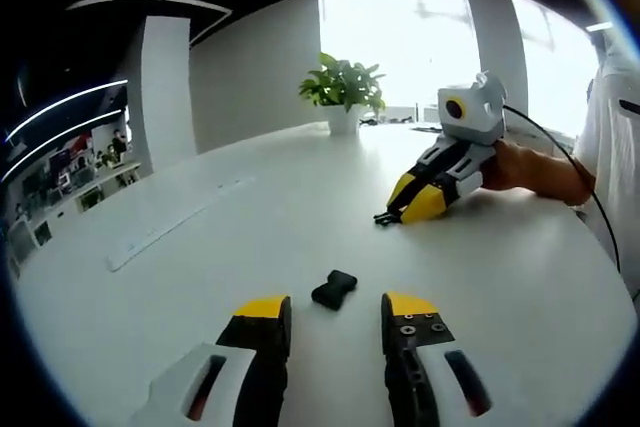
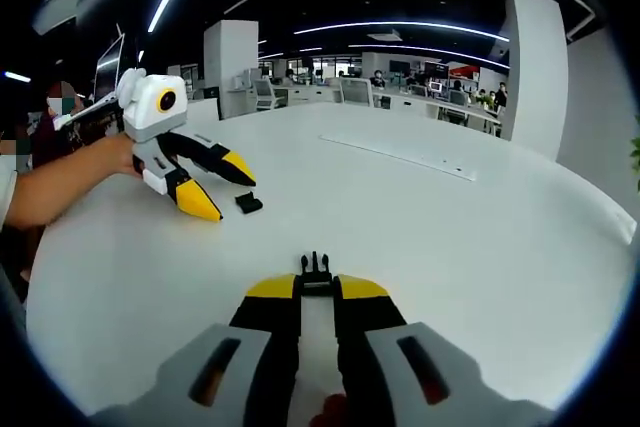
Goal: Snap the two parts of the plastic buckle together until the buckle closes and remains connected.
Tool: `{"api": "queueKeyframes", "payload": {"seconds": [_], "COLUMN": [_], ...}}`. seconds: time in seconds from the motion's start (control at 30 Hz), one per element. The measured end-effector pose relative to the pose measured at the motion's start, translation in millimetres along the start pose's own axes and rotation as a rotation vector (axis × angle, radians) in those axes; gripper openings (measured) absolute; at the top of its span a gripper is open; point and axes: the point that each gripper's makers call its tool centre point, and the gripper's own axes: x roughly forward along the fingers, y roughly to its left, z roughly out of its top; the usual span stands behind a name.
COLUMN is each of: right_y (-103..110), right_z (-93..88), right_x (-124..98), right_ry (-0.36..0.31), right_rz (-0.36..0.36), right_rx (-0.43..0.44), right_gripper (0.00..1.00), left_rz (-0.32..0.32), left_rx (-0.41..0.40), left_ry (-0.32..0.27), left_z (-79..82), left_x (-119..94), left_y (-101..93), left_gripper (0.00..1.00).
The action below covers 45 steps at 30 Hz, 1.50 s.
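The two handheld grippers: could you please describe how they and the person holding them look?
Both the left gripper and the right gripper have black jaws with yellow tips on pale grey bodies with dark slots. Seen from outside, each body is white and grey with black and yellow fingers. A thin black cable trails from the right one. The person wears a white short sleeve.
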Motion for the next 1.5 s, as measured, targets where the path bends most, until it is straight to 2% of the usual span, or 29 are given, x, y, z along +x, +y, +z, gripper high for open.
{"api": "queueKeyframes", "payload": {"seconds": [0.63, 0.7, 1.03, 1.5], "right_y": [0.8, -5.8, -1.5, 0.8], "right_z": [-1.0, -0.6, 0.6, 1.5], "right_x": [-1.1, 0.2, -2.2, -2.0], "right_ry": [-0.001, -0.001, -0.002, 0.0], "right_rz": [-0.001, 0.0, 0.003, 0.009], "right_rx": [-0.001, 0.0, -0.004, -0.004], "right_gripper": [0.13, 0.13, 0.13, 0.13], "left_rz": [-0.046, -0.055, -0.101, -0.13], "left_rx": [0.007, 0.006, 0.002, 0.007], "left_ry": [-0.003, -0.003, -0.006, -0.016], "left_z": [-0.8, -1.1, -1.5, -0.3], "left_x": [-0.1, -0.4, 1.0, 4.5], "left_y": [0.4, -0.2, -1.5, -3.0], "left_gripper": [0.36, 0.35, 0.34, 0.33]}}
